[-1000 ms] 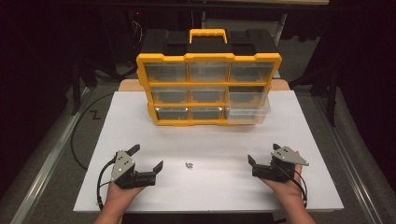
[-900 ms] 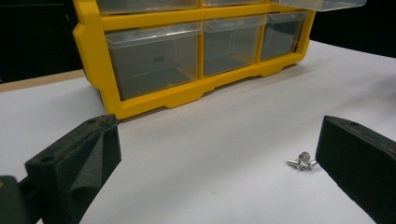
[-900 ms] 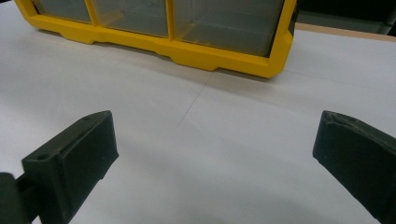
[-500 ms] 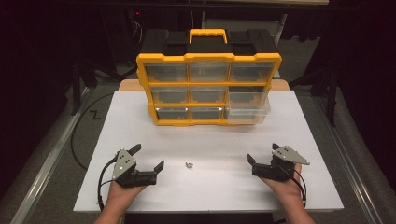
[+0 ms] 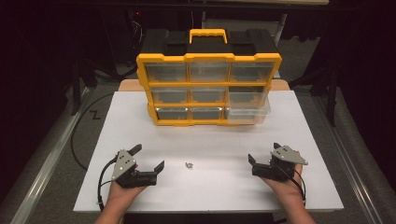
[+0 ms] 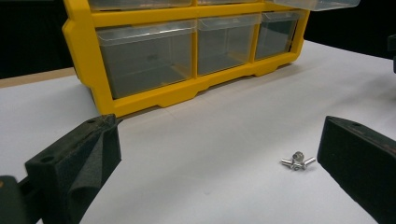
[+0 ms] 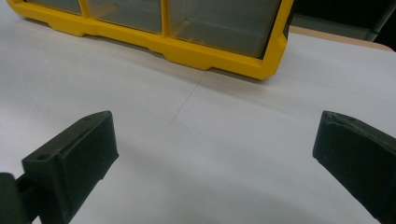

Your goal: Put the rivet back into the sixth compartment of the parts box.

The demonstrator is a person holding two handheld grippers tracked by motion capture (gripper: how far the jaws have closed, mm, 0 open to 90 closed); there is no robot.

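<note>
From above I am seeing nothing shifting since the earlier frames: my left gripper (image 5: 149,157) and right gripper (image 5: 262,156) are both resting wide open and empty on the white table (image 5: 219,140), the little cluster of screws (image 5: 188,165) lying between them, nearer the left one. Through the left gripper view the screws (image 6: 297,161) are sitting just inside its right-hand jaw, untouched, with the yellow drawer organizer (image 6: 187,51) standing beyond. Through the right gripper view bare table is showing between the spread jaws, the organizer ahead.

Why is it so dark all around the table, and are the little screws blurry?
High view: light falls on the white table while the room around stays black, and the screws are a tiny speck. Left gripper view: they look fairly sharp, but the near black jaws are soft and blurred.
</note>
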